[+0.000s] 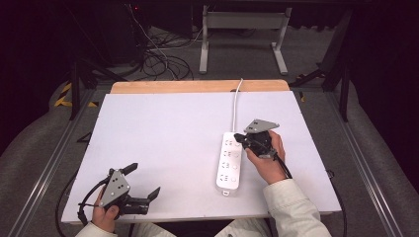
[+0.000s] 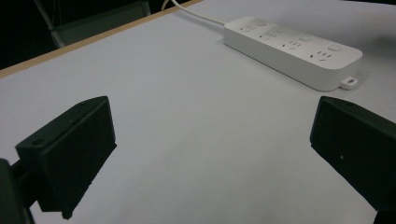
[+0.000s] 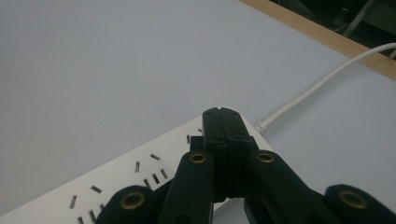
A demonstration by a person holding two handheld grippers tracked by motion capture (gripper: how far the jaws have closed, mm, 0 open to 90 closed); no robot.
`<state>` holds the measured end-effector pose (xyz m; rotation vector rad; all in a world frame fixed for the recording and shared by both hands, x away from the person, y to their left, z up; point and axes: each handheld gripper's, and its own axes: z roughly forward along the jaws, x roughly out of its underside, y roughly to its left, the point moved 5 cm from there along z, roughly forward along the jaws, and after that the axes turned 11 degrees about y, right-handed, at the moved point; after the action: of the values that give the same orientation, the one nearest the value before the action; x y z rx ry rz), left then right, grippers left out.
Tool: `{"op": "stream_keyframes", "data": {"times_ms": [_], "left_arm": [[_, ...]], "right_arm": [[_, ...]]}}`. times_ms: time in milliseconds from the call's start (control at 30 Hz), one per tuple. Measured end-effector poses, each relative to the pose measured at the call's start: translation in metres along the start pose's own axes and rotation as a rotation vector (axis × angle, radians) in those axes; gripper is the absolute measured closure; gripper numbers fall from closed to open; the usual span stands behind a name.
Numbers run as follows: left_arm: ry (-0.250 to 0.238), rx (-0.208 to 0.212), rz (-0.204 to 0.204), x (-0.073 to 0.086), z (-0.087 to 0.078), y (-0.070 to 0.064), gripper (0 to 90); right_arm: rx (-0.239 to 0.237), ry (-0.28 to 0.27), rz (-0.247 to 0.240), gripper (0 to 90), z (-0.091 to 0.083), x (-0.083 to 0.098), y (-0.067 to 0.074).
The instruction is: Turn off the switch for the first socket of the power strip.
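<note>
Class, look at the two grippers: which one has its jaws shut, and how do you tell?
The right gripper, over the far end of the white power strip: its jaws are pressed together. The left gripper near the table's front edge has jaws spread wide.

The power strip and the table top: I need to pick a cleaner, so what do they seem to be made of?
The power strip looks like smooth white moulded plastic, with rounded edges and a faint sheen. The table top appears to be a matte white sheet, possibly laminate or board, over a pale wood-look panel showing at its far edge.

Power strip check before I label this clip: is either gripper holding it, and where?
Nothing is held. The right gripper is shut empty over the power strip; the left gripper is open.
</note>
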<state>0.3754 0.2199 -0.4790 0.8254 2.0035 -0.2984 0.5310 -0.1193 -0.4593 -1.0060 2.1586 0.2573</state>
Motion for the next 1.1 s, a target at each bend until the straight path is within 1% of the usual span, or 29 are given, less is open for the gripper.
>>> {"op": "stream_keyframes", "data": {"times_ms": [233, 367, 533, 767, 833, 900, 933, 967, 1033, 1100], "left_arm": [[-0.001, -0.001, 0.002, 0.000, 0.001, 0.001, 0.6], [-0.002, 0.002, 0.002, 0.000, 0.001, 0.000, 0.6], [-0.001, 0.000, 0.003, -0.001, 0.001, 0.001, 0.6], [0.000, 0.001, 0.002, 0.000, 0.001, 0.001, 0.6], [-0.001, 0.001, 0.000, -0.001, 0.001, 0.001, 0.6], [-0.001, 0.000, 0.000, 0.000, 0.001, 0.001, 0.6], [0.000, 0.000, 0.001, 0.000, 0.001, 0.001, 0.6], [-0.001, 0.000, -0.002, 0.000, 0.001, 0.001, 0.6], [-0.004, 0.002, -0.004, 0.000, 0.001, 0.001, 0.6], [-0.003, -0.001, -0.002, 0.000, 0.001, 0.001, 0.6]], "right_arm": [[-0.005, -0.012, -0.008, 90.0, -0.004, -0.002, 0.002], [0.000, -0.030, -0.017, 90.0, -0.010, -0.004, 0.003], [-0.007, -0.047, -0.014, 90.0, -0.016, -0.005, 0.004], [-0.011, -0.052, -0.029, 90.0, -0.017, -0.006, 0.004], [-0.015, -0.062, -0.036, 83.9, -0.018, -0.007, 0.005], [-0.025, -0.081, -0.039, 72.0, -0.020, -0.008, 0.006], [-0.022, -0.087, -0.045, 66.5, -0.022, -0.009, 0.006], [-0.021, -0.095, -0.050, 63.0, -0.023, -0.010, 0.006], [-0.041, -0.100, -0.051, 59.4, -0.027, -0.010, 0.008], [-0.038, -0.108, -0.055, 54.7, -0.031, -0.011, 0.009]]}}
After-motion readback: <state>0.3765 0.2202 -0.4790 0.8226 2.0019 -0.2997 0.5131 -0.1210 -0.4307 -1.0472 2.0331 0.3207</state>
